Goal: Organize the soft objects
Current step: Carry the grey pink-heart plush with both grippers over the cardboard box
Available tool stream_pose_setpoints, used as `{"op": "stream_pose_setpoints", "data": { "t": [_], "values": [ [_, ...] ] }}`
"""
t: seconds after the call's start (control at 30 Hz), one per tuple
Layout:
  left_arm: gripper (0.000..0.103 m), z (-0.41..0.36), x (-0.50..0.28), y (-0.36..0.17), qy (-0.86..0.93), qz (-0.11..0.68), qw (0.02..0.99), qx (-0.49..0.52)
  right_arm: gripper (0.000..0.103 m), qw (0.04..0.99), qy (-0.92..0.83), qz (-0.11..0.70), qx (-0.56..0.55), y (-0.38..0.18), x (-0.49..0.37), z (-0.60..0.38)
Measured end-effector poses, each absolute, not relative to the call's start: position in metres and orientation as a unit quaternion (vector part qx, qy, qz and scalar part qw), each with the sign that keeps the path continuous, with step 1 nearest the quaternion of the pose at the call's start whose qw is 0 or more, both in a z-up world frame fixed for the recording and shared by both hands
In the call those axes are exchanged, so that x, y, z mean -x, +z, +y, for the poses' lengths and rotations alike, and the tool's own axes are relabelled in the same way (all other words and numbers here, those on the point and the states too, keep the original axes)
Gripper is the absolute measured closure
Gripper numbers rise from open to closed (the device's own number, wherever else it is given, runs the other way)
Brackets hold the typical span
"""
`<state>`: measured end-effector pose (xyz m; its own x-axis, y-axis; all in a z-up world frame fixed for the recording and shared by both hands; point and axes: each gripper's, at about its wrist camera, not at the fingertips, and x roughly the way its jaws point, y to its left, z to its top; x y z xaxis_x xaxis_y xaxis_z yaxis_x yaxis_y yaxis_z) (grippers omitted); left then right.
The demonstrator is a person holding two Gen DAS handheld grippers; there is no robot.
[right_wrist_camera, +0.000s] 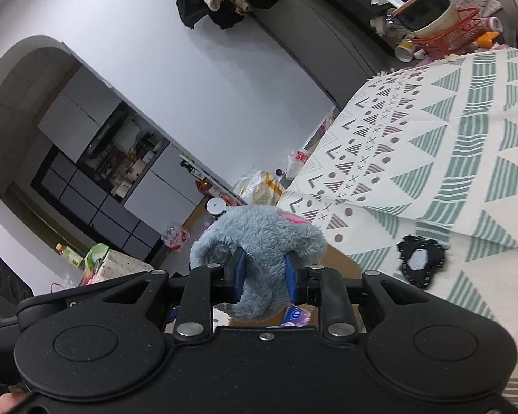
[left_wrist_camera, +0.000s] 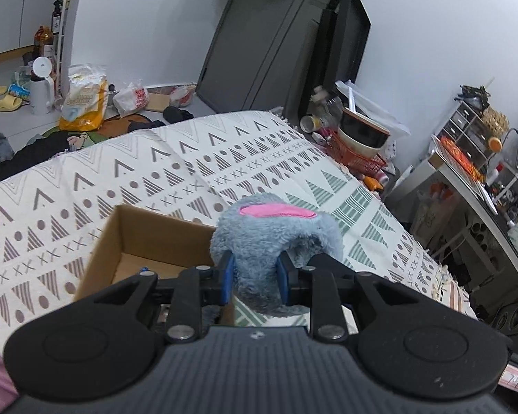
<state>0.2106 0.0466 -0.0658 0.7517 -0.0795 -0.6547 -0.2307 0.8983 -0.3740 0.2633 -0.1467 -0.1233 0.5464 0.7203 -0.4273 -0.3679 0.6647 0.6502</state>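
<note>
Where the left gripper [left_wrist_camera: 255, 277] closes its blue-padded fingers [left_wrist_camera: 227, 277], a fluffy grey plush toy with pink felt ear lining [left_wrist_camera: 276, 238] is pinched between them, the pile bulging out over both pads. It hangs above the near corner of an open brown cardboard box [left_wrist_camera: 134, 241], plain corrugated walls, standing on a cream woven bedspread with triangle, dot and cross motifs in brown and green [left_wrist_camera: 176, 162].

Right gripper [right_wrist_camera: 264, 277]: blue pads likewise pressed into a fluffy grey plush piece with pink patch [right_wrist_camera: 259, 238], shaggy, rounded, drooping below the fingers (whether this is the same toy as the left one's cannot be told). Beneath it, a brown cardboard surface and a small lilac packet [right_wrist_camera: 296, 315].

On the bedspread to the right: a flat black fabric piece with a white centre and stitched edge [right_wrist_camera: 419, 264], lying well apart from the plush.
</note>
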Motion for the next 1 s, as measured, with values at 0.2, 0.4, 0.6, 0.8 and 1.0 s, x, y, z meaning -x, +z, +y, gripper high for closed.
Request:
{"op": "stream_pose_setpoints", "data": {
  "t": [0.2,0.4,0.6,0.8,1.0],
  "values": [
    [0.078,0.078,-0.208,-0.070,0.056,0.350,0.904,0.238,0.079,0.840,0.330,0.359,-0.238,-0.125,-0.265,-0.115],
    [0.078,0.107,-0.209,-0.081,0.065,0.354,0.897,0.256,0.079,0.835,0.335,0.374,-0.225,-0.131,-0.271,-0.087],
    [0.078,0.129,-0.216,-0.099,0.072,0.369,0.885,0.276,0.079,0.831,0.329,0.396,-0.211,-0.144,-0.277,-0.067],
    [0.078,0.143,-0.226,-0.120,0.074,0.385,0.873,0.290,0.079,0.828,0.321,0.413,-0.202,-0.156,-0.284,-0.054],
    [0.078,0.148,-0.241,-0.137,0.068,0.398,0.866,0.295,0.079,0.828,0.307,0.428,-0.193,-0.164,-0.289,-0.052]
  ]
}}
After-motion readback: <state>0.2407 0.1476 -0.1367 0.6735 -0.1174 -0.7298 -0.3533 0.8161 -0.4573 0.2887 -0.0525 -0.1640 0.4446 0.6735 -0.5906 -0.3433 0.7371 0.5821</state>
